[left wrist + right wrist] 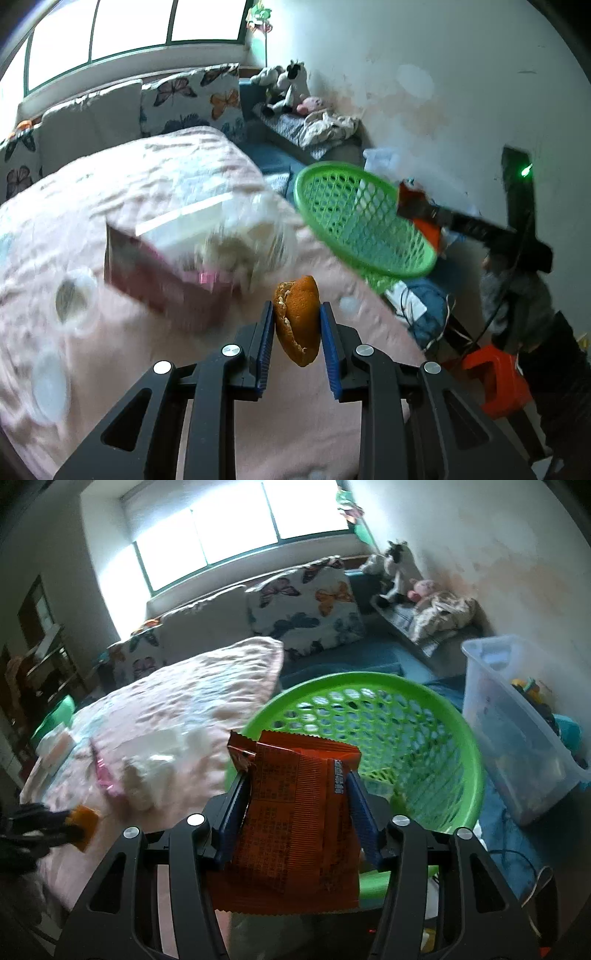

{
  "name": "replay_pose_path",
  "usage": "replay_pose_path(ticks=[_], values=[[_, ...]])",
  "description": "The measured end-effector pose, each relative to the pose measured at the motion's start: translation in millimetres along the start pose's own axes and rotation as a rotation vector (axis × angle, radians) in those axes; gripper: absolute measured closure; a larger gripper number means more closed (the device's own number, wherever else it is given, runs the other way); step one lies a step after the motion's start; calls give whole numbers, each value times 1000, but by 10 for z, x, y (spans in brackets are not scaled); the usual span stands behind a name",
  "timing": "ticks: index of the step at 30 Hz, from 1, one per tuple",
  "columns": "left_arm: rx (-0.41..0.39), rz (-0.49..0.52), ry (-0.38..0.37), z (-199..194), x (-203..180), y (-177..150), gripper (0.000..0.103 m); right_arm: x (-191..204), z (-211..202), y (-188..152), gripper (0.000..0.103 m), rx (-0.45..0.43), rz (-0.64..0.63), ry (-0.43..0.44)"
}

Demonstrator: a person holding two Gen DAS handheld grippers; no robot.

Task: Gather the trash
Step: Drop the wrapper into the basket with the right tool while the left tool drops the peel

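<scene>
Between my left gripper's [297,319] fingers sits an orange peel [297,319], pinched over the pink bed [110,177]. My right gripper [299,794] clamps a red wrapper [295,823] just at the green basket [469,760], near enough, I judge, for dropping both in.

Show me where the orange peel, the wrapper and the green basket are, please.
orange peel [297,317]: left wrist view, middle of its outer skin.
wrapper [295,819]: right wrist view, centre of its printed face.
green basket [476,775]: right wrist view, right side of its rim.
</scene>
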State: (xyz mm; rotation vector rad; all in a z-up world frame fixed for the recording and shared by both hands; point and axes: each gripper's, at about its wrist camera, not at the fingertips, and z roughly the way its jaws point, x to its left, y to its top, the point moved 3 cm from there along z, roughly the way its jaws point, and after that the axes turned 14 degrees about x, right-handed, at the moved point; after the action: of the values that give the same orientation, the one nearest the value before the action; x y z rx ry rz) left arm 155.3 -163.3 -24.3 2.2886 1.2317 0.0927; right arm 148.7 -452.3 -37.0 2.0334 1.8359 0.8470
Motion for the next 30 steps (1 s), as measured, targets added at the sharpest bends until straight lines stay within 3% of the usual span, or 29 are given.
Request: replay_pose_path(ticks=[6, 10, 15, 30], values=[[-18, 19, -7, 30, -83, 414, 79, -284, 246, 100, 46, 25, 62, -55], [-21, 48, 3, 117, -174, 677, 79, -485, 383, 128, 31, 30, 109, -81], [-16, 72, 0, 259, -297, 930, 79, -593, 438, 129, 30, 25, 116, -102], [65, 154, -24, 922, -832, 1377, 78, -594, -133, -168, 26, -73, 89, -100]])
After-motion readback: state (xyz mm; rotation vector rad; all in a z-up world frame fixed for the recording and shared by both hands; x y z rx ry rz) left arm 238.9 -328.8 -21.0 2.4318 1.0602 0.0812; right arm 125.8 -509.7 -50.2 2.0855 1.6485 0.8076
